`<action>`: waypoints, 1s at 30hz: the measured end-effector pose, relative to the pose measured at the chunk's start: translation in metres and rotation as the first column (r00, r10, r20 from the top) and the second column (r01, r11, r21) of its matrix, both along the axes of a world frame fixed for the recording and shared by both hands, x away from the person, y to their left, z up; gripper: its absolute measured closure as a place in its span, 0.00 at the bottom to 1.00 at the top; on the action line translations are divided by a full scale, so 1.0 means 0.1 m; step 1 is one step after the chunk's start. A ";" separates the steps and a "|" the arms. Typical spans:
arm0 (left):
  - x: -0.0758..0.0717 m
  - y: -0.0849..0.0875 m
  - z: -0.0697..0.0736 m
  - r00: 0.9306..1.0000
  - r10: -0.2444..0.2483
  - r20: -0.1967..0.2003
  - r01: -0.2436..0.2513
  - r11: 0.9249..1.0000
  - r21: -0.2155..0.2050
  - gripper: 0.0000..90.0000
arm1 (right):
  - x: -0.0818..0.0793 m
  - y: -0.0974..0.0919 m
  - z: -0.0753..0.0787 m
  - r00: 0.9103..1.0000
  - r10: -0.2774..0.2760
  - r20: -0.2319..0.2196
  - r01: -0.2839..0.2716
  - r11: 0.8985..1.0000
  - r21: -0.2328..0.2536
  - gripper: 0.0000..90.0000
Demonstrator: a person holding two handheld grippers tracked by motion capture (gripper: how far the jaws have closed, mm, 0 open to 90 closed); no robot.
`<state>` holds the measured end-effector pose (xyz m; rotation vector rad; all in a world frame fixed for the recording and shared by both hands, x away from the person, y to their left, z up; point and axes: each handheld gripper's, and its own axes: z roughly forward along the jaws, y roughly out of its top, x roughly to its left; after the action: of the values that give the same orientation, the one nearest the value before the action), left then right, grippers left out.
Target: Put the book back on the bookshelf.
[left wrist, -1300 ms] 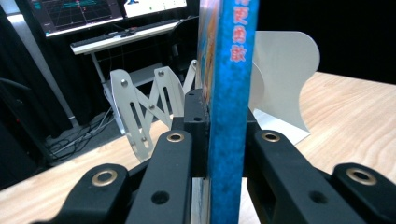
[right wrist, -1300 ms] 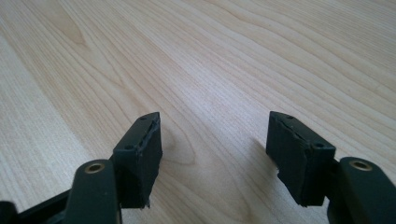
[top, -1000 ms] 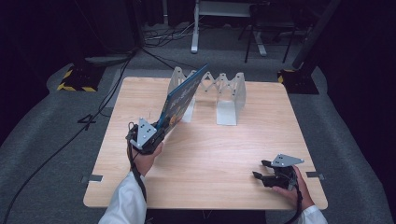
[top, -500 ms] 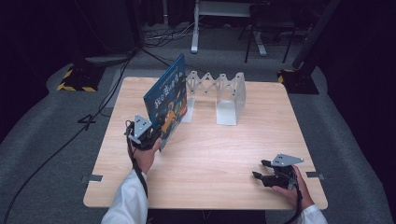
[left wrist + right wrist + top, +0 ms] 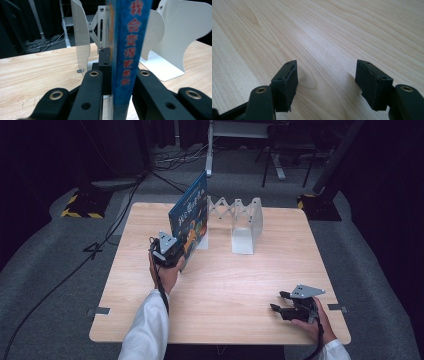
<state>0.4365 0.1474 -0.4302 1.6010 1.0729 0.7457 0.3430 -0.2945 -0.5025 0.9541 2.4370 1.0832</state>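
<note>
Where book [image 5: 191, 218] leaned earlier, left tool [image 5: 172, 256] holds it upright.

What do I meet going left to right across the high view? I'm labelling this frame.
Left gripper → blue book → white expandable book rack → right gripper.
</note>
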 end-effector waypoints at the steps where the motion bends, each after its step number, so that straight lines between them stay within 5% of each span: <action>1: 0.02 0.00 0.00 1.000 0.004 -0.002 -0.004 1.000 -0.007 0.92 | 0.00 0.00 0.00 1.000 0.001 0.000 -0.001 1.000 0.002 0.39; 10: 0.17 0.06 -0.02 0.998 0.046 -0.040 -0.049 0.996 -0.069 0.89 | 0.00 0.00 0.00 1.000 -0.001 -0.003 0.001 1.000 0.001 0.39; 30: 0.17 -0.08 -0.09 0.998 0.039 -0.045 -0.035 0.996 0.078 0.81 | 0.00 0.00 0.00 1.000 0.001 -0.003 -0.001 1.000 0.001 0.38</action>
<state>0.4540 0.1393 -0.4389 1.6750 1.1217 0.7870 0.3433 -0.2946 -0.5026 0.9552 2.4401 1.0845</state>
